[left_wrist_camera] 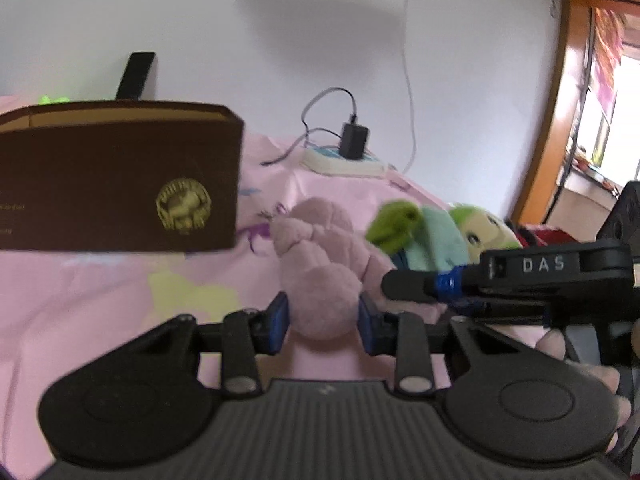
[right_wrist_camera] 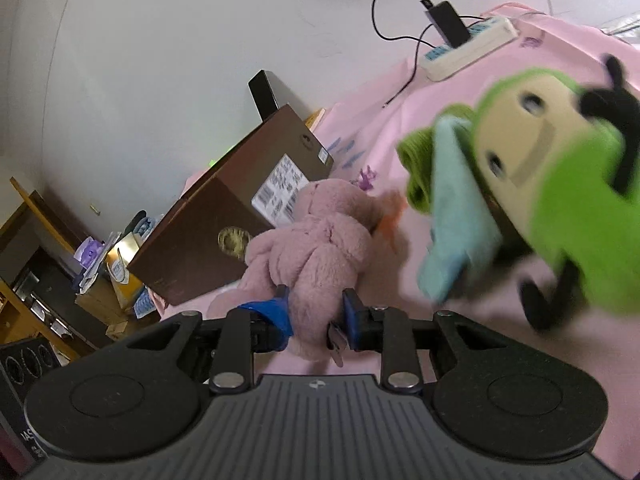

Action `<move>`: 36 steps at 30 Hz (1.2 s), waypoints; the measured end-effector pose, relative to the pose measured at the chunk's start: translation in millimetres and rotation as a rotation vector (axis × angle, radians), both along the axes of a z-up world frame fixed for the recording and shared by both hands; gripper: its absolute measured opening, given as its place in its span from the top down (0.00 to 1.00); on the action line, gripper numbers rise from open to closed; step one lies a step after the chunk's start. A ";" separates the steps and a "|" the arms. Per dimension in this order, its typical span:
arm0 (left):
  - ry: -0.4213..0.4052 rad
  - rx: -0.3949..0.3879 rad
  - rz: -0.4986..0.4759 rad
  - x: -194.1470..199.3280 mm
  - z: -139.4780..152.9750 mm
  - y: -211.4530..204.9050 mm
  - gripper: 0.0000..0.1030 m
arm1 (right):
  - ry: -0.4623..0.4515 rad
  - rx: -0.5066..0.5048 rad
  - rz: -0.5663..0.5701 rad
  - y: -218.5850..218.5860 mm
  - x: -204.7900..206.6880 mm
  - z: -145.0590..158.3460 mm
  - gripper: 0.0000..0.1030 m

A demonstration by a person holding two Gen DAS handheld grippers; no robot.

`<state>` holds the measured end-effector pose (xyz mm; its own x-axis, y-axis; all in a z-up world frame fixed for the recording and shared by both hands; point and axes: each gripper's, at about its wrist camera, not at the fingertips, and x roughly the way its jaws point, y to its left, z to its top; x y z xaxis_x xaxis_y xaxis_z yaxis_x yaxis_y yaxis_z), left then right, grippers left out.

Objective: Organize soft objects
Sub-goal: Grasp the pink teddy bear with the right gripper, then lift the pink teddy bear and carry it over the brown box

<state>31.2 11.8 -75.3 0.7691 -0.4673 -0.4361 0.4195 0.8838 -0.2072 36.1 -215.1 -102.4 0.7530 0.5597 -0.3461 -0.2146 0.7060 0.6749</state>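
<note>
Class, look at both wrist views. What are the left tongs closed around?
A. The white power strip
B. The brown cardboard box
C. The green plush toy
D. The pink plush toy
D: in the left wrist view the blue pads of the left tongs press on either side of the pink plush toy, while the brown cardboard box, green plush toy and white power strip lie apart from them.

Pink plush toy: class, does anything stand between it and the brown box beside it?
Nothing visible does. Both claws, left and right, grip the pink plush toy, and only bare pink sheet lies between it and the brown box. The green plush toy sits on the other side.
</note>
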 end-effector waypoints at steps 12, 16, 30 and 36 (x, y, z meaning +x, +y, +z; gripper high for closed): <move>-0.042 0.100 -0.053 -40.6 -0.9 -10.9 0.50 | -0.021 0.008 -0.038 -6.7 -42.8 -11.1 0.86; -0.048 0.102 -0.045 -31.7 5.1 -8.7 0.46 | -0.040 0.055 -0.091 -16.0 -45.3 -10.3 0.85; 0.104 -0.012 -0.105 25.7 -10.7 -14.9 0.43 | -0.017 0.047 -0.105 -1.2 -18.6 -21.4 0.85; 0.072 -0.033 -0.114 19.8 -12.0 -11.6 0.53 | -0.034 0.072 -0.047 -3.9 -12.5 -22.0 0.83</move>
<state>51.0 0.2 -87.3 0.6774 -0.5651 -0.4710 0.5002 0.8233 -0.2685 23.6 -219.0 -124.4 0.7895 0.5461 -0.2801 -0.2057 0.6655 0.7175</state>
